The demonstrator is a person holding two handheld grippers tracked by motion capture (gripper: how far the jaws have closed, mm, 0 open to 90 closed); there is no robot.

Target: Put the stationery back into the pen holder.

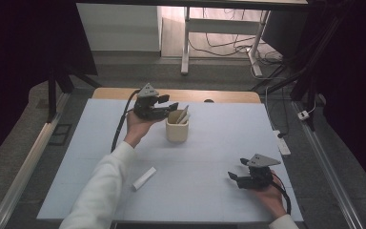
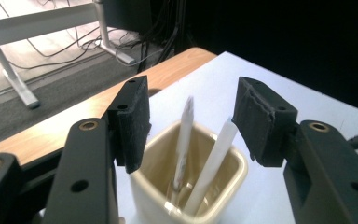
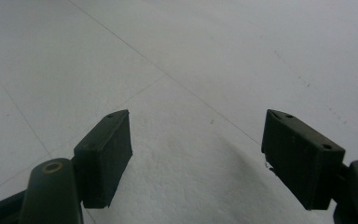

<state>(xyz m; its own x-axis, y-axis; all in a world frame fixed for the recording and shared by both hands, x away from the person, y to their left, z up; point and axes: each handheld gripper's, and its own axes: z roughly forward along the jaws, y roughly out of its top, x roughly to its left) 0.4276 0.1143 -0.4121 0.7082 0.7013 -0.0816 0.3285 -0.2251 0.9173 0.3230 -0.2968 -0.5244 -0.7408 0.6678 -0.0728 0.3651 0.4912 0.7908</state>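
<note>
Lab: black curtains (image 1: 24, 43), floor cables (image 1: 228, 45), covered table (image 1: 209, 143).

high view: fixed overhead, looks forward and down on whole worktop (image 1: 209, 143) | left gripper view: close above cup (image 2: 186, 186), facing far worktop edge and floor | right gripper view: low, close over bare worktop | shared by high and left views: cup (image 1: 177, 128)

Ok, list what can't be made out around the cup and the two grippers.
- Cup: its base is cut off by the bottom edge of the left gripper view; in the high view the left gripper covers part of its rim.
- White sticks in the cup: their lower ends are hidden by the cup wall.
- White piece on the table: too small in the high view to identify.
- Right gripper: its underside is hidden by the hand.
</note>
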